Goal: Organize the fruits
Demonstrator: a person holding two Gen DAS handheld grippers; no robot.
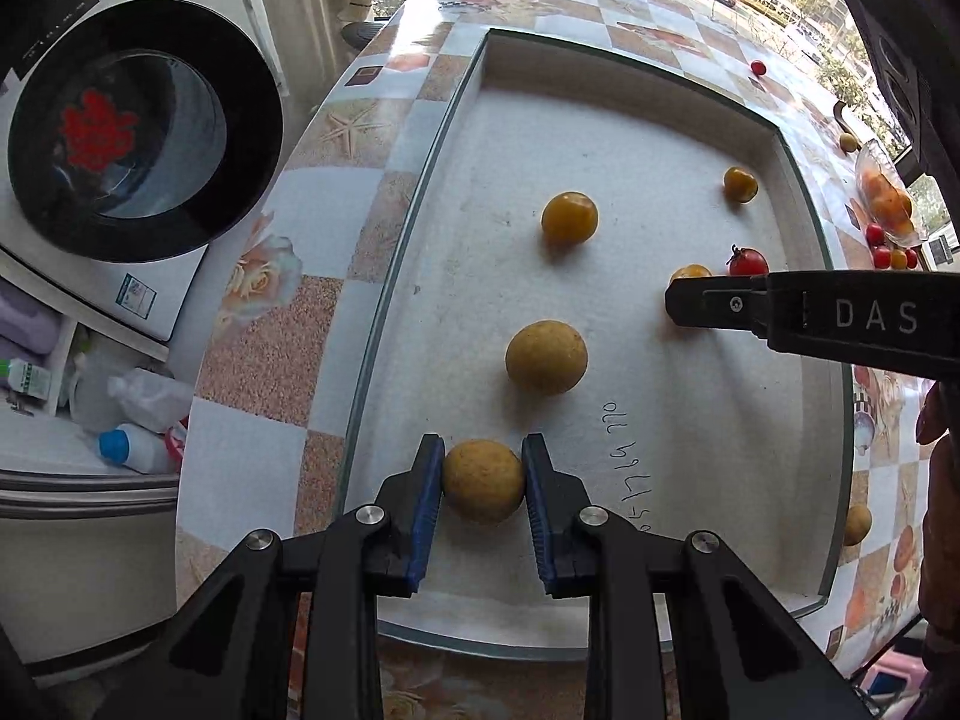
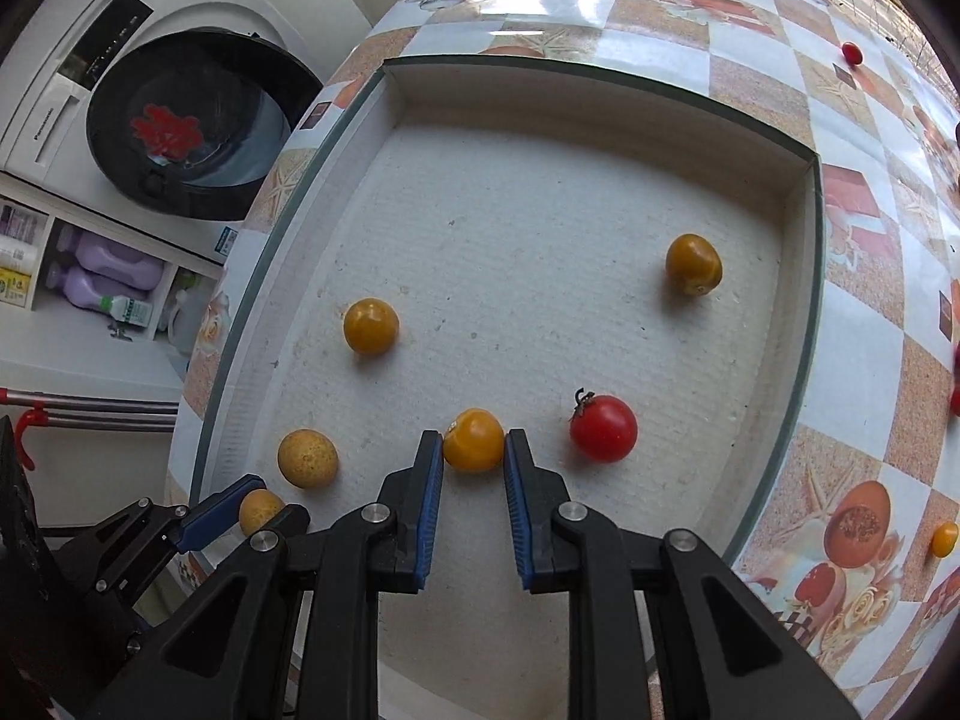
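A white foam tray lies on the patterned table. My left gripper is shut on a tan round fruit, low over the tray's near edge; it also shows in the right wrist view. My right gripper is shut on a yellow tomato on the tray floor; its finger shows in the left wrist view. A second tan fruit, two yellow tomatoes and a red tomato lie loose in the tray.
A glass bowl of fruit with small red tomatoes beside it stands at the table's right edge. Loose fruits lie on the table. A washing machine and shelves with bottles are to the left.
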